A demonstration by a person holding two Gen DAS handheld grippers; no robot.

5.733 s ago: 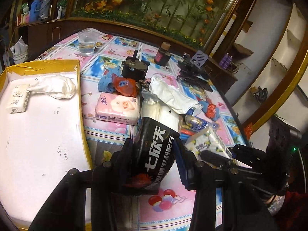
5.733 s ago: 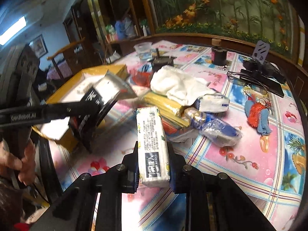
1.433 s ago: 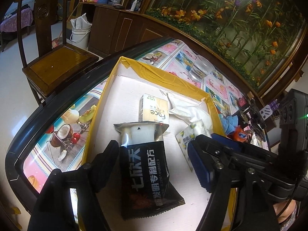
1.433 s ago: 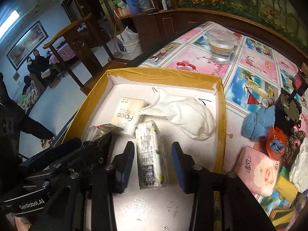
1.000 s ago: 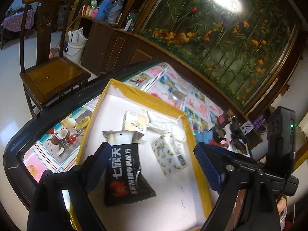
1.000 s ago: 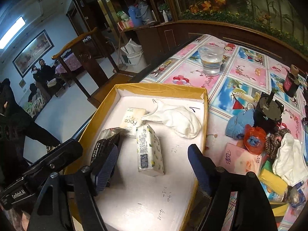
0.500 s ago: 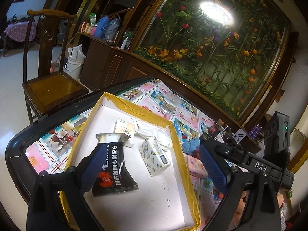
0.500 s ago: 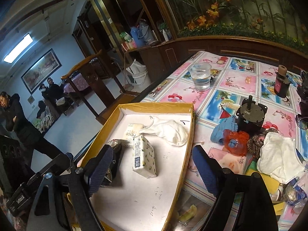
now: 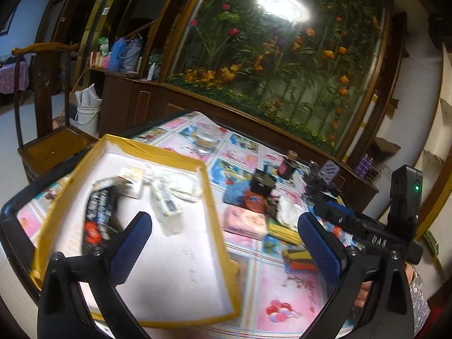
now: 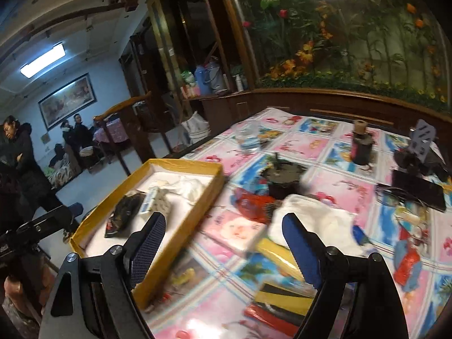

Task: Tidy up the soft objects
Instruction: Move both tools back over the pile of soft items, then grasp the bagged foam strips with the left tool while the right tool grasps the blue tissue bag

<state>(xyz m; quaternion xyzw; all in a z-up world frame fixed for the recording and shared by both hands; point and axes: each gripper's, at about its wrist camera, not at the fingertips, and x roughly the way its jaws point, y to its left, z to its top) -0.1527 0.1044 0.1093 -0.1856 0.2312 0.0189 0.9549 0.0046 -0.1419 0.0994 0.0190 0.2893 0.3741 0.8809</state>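
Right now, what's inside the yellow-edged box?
The yellow-edged box holds a black snack packet, a tissue pack, a small cream packet and white cloth. Anything beneath them is covered.

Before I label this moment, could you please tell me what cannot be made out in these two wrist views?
- Left wrist view: print on the black snack packet in the yellow-edged cardboard tray is smeared by motion blur.
- Right wrist view: the white tissue pack in the tray is blurred; its label is unreadable.
- Right wrist view: the striped yellow, black and red packets are partly hidden behind the right gripper.
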